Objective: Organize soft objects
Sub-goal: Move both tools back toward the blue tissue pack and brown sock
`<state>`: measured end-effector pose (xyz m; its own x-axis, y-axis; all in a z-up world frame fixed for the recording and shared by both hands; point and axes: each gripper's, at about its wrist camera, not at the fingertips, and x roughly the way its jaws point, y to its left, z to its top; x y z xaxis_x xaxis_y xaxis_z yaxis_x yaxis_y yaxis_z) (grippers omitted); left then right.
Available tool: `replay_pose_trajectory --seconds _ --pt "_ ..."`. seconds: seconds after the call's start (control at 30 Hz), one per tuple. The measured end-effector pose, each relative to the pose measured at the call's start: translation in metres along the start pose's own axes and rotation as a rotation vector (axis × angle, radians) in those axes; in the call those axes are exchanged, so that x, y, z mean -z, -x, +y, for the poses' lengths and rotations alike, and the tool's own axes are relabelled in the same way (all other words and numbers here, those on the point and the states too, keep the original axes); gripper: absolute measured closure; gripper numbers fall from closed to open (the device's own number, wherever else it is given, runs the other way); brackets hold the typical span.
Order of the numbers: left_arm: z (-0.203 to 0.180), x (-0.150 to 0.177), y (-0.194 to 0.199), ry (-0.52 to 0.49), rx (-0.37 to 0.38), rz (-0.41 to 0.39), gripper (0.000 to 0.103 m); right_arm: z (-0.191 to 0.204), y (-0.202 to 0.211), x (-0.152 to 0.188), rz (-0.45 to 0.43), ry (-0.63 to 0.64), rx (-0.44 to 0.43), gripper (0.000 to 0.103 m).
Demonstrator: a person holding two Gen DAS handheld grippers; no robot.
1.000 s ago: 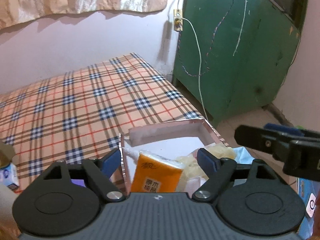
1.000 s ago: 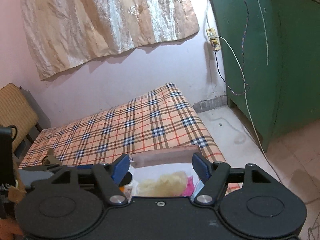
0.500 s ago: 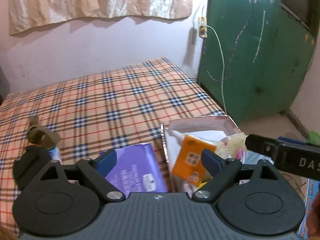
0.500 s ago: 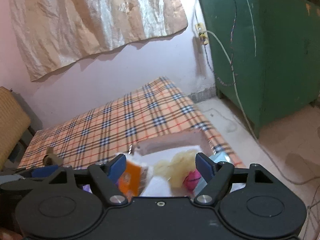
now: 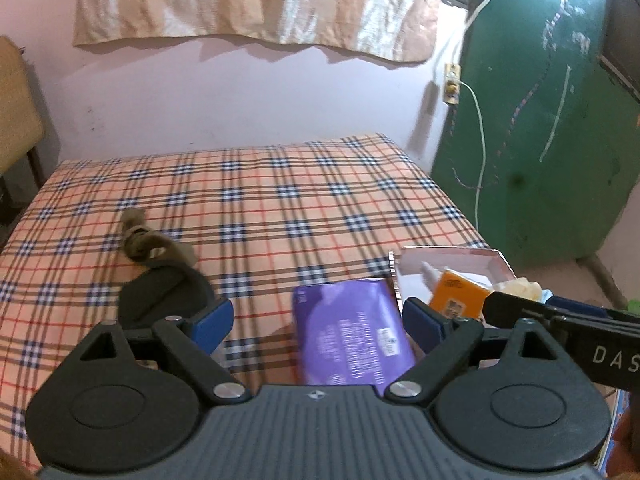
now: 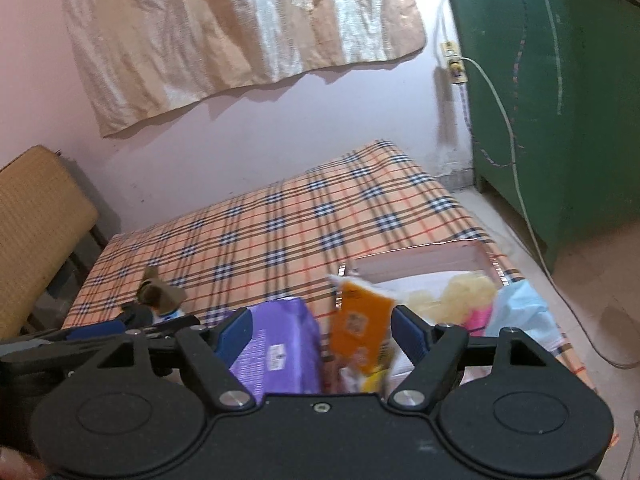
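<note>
The surface is a low mattress w/ an orange, navy and red plaid cover (image 5: 256, 208), pushed against a pale pink wall (image 5: 240, 96). A crumpled beige cloth (image 5: 256, 0) hangs on the wall above the mattress; a scuffed green metal cabinet (image 5: 540, 140) stands just right of the mattress, w/ a wall socket and white cable (image 5: 478, 128) between cabinet and mattress head. A woven tan chair back (image 6: 36, 216) sits off the mattress's left edge.

On the mattress's near right corner: an open pinkish cardboard box (image 6: 424, 258) holding an orange tissue pack (image 6: 360, 320), pale yellow fluffy stuff (image 6: 464, 294), a pink bit and a light blue item. A purple plastic-wrapped pack (image 5: 352, 340) lies on the plaid cover just left of the box. Nearer the mattress's left side lies a small khaki fabric item (image 5: 144, 240).

Left gripper (image 5: 316, 320): jaws spread wide after just opening further, pads touching nothing; the purple pack shows between them. Right gripper (image 6: 324, 330): same, wide apart, just opened further, gripping nothing.
</note>
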<state>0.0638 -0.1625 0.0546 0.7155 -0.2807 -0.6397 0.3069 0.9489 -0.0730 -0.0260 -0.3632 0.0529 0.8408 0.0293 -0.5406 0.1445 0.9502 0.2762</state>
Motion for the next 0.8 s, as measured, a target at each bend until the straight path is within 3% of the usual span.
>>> replay_pose_trajectory --seconds 0.23,0.5,0.7,0.8 --pt "0.06 0.0 0.017 0.096 -0.041 -0.046 0.009 0.029 -0.007 0.005 0.014 0.029 -0.041 0.013" --pt "0.181 -0.017 -0.003 0.266 -0.208 0.0 0.009 0.034 -0.013 0.012 0.02 0.007 -0.064 0.013" --pt "0.218 -0.034 -0.063 0.227 -0.149 0.13 0.009 0.029 -0.024 0.014 0.036 -0.011 -0.04 0.013" --pt "0.226 -0.032 -0.094 0.21 -0.079 0.207 0.009 0.024 -0.033 0.016 0.052 -0.023 -0.013 0.013"
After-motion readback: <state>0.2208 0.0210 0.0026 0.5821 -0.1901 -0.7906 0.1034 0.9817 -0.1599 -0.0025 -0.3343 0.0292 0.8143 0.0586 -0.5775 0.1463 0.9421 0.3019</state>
